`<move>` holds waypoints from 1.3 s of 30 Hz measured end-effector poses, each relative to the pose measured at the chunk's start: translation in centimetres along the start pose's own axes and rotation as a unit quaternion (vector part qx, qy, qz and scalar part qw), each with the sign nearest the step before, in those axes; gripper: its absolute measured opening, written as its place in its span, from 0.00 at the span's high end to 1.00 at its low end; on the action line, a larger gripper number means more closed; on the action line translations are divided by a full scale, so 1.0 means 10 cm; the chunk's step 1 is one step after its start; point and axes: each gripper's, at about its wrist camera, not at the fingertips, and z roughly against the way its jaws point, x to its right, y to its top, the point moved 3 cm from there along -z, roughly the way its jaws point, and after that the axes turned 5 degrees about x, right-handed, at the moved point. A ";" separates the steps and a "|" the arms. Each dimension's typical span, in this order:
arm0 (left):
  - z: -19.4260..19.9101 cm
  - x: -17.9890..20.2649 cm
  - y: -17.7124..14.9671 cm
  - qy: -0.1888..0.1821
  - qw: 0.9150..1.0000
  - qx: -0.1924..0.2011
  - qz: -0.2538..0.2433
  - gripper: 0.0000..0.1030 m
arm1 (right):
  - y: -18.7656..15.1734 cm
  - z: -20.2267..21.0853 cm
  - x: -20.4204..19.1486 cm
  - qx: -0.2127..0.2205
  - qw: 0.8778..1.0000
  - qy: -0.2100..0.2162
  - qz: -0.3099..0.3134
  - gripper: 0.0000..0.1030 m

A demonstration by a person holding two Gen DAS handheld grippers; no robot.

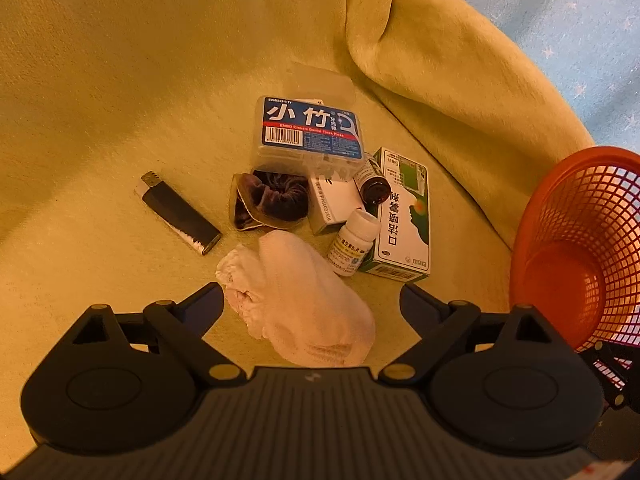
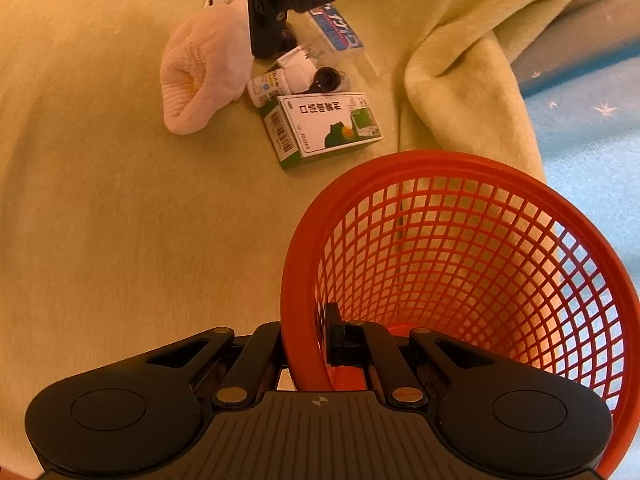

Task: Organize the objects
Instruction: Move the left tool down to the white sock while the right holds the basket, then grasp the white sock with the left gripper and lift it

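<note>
Where a thick yellow-green blanket [image 1: 120, 80] covers the whole working surface, its plush nap catches warm amber light and its far edge is folded back in a heavy roll [image 1: 440, 80], past which a pale blue sheet with small white stars [image 1: 580, 20] shows. On the blanket lies a small heap of things: a clear floss-pick box with a blue label [image 1: 308, 128], a dark scrunchie [image 1: 276, 200] just in front of it, a small white carton [image 1: 332, 204], a brown glass bottle [image 1: 374, 186], a white pill bottle [image 1: 352, 248] leaning against a green and white medicine box [image 1: 404, 216], and a rolled pale pink sock [image 1: 304, 308] nearest the left gripper [image 1: 312, 300]. A black lighter [image 1: 180, 212] lies apart to the left of the heap. The left gripper hangs above the sock with its fingers spread wide on either side of it, touching nothing. The right gripper [image 2: 306, 344] is pinched on the near rim of an orange mesh basket [image 2: 460, 164], one finger outside the wall and one inside; the basket is tilted with its mouth towards the heap and stands just beside the medicine box, with nothing in it.
</note>
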 end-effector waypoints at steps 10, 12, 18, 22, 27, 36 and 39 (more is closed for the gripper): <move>-0.07 0.00 -0.06 -0.001 1.000 -0.005 0.009 0.22 | -0.02 0.02 0.00 0.006 1.000 -0.005 -0.030 0.99; -0.07 0.01 -0.07 -0.003 1.000 -0.005 0.012 0.23 | -0.02 0.04 -0.02 0.006 0.999 -0.005 -0.039 0.98; -0.10 0.04 -0.08 -0.006 1.000 -0.003 0.010 0.24 | -0.03 0.03 -0.01 0.013 0.998 -0.011 -0.052 0.98; -0.13 0.04 -0.08 -0.003 1.000 -0.005 0.013 0.33 | -0.04 0.04 -0.03 0.015 0.998 -0.013 -0.051 0.98; -0.13 0.01 -0.08 0.005 1.000 -0.011 0.019 0.61 | -0.04 0.04 -0.03 0.014 0.998 -0.013 -0.052 0.98; 0.10 0.04 0.01 -0.015 1.000 -0.018 0.001 0.75 | -0.04 0.05 -0.04 0.012 0.999 -0.012 -0.048 0.98; 0.23 0.12 0.07 -0.038 0.999 -0.019 -0.016 0.75 | -0.04 0.06 -0.03 0.011 0.999 -0.012 -0.048 0.98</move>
